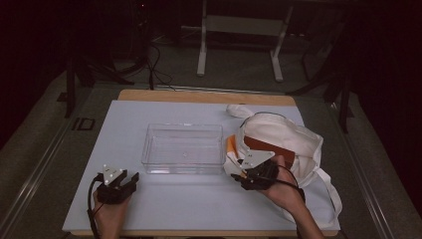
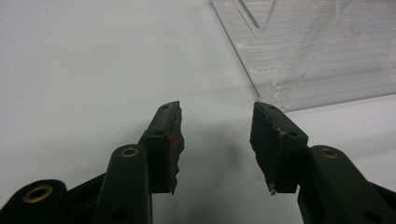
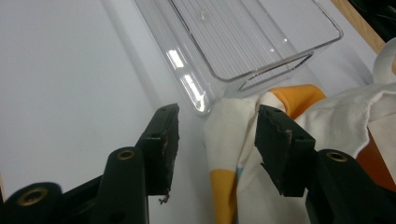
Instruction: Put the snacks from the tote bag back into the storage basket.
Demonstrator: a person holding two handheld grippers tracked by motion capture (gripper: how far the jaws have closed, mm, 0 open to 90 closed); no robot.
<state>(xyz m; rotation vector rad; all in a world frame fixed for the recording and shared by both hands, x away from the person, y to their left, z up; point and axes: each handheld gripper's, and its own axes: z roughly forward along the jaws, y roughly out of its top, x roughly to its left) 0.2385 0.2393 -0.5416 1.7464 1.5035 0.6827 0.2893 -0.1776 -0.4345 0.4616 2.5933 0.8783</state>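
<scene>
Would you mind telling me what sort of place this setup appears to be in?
Probably a lab or recording workspace, not a home. A white work board covers the wooden table, holding just a clear plastic bin and a cloth tote bag. Behind it, the room is dark, with cables on the floor and a metal frame stand.

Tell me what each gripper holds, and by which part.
Nothing is held. The left gripper is open over bare table. The right gripper is open, the bag cloth between its jaws but ungripped.
</scene>
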